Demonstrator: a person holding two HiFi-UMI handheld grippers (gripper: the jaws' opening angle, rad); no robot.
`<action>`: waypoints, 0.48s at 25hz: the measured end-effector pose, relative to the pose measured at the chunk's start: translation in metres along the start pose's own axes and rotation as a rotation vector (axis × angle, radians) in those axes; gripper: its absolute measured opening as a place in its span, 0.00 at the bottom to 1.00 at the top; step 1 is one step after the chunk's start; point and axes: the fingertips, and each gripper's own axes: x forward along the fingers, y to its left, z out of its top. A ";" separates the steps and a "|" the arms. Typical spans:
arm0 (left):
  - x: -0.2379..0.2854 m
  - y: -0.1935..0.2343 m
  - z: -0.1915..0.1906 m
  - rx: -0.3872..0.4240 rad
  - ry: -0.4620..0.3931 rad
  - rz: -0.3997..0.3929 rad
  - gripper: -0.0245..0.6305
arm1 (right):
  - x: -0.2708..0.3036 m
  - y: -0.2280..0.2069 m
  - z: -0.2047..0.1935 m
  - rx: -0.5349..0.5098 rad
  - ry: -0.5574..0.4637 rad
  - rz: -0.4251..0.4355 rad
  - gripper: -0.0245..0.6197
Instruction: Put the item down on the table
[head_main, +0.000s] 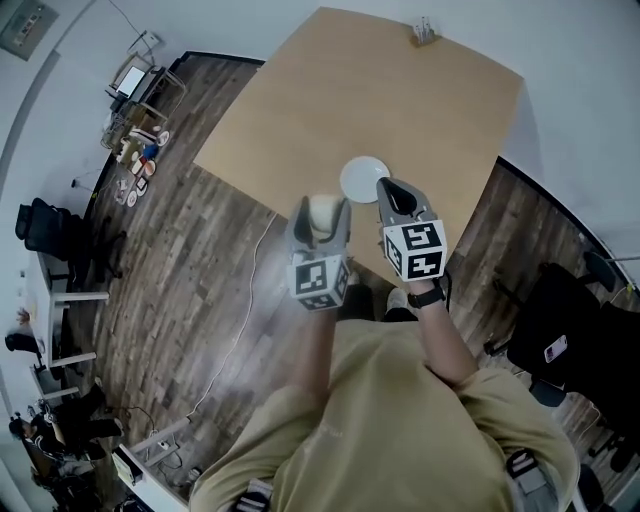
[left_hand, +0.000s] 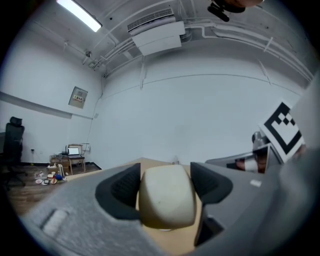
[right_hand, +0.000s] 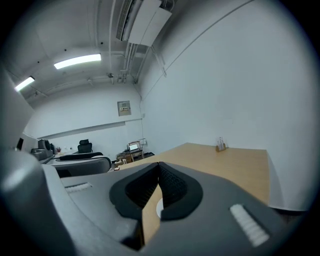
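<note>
A cream, rounded item sits between the jaws of my left gripper, which is shut on it and holds it in the air over the near edge of the wooden table. In the left gripper view the item fills the gap between the dark pads, with the table behind it. A white plate lies on the table just beyond both grippers. My right gripper hovers beside the plate, shut with nothing in it; its pads meet at the tips.
A small holder stands at the table's far edge. Dark wood floor lies to the left with a white cable, a cluttered cart and office chairs. A black chair stands at the right.
</note>
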 end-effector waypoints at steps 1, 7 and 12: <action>0.005 0.001 -0.004 -0.004 0.008 -0.003 0.51 | 0.004 -0.002 -0.006 0.008 0.010 0.003 0.03; 0.055 0.014 -0.033 -0.017 0.074 -0.020 0.51 | 0.043 -0.021 -0.027 0.013 0.044 0.011 0.03; 0.101 0.032 -0.060 -0.010 0.171 -0.061 0.51 | 0.081 -0.041 -0.031 0.045 0.081 -0.020 0.03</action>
